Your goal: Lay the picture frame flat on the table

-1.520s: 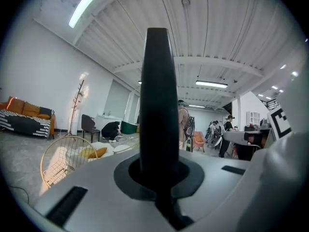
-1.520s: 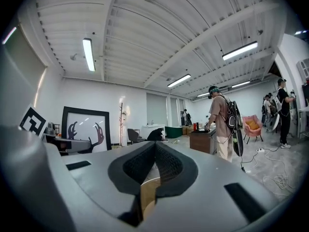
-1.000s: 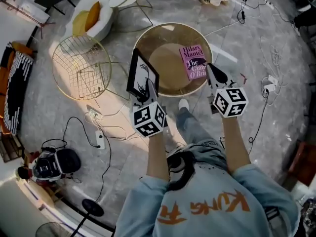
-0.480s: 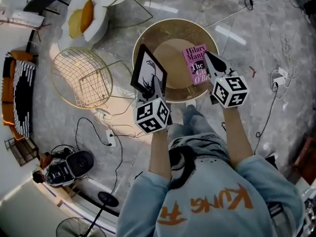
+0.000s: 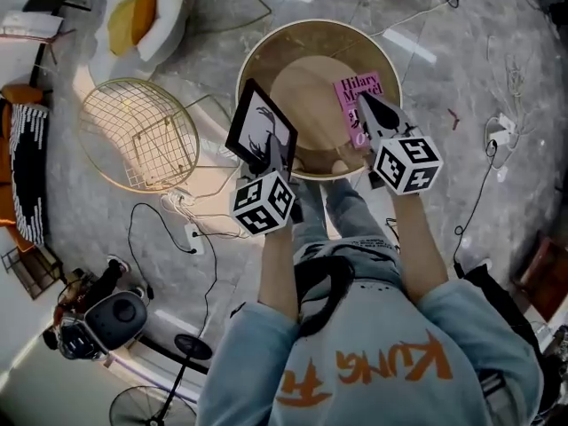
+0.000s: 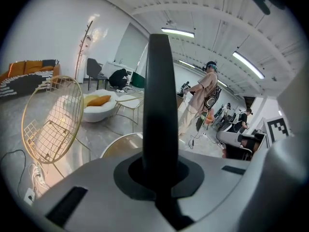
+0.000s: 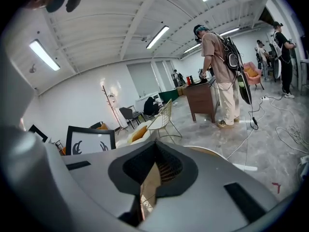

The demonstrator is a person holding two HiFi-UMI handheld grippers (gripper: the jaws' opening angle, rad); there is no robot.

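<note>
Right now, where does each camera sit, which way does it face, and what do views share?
Head view: on the person's head, facing steeply down at the round table; shows their torso, left gripper and right gripper.
Left gripper view: on the left gripper, facing along jaws shut on the picture frame, wire chair beyond; shows its grey body.
Right gripper view: on the right gripper, facing across the room; shows its grey body.
Shared: all three show the picture frame.

Pink book [image 5: 352, 90]: "Hilary"; shirt [image 5: 373, 366]: "KUNG".
</note>
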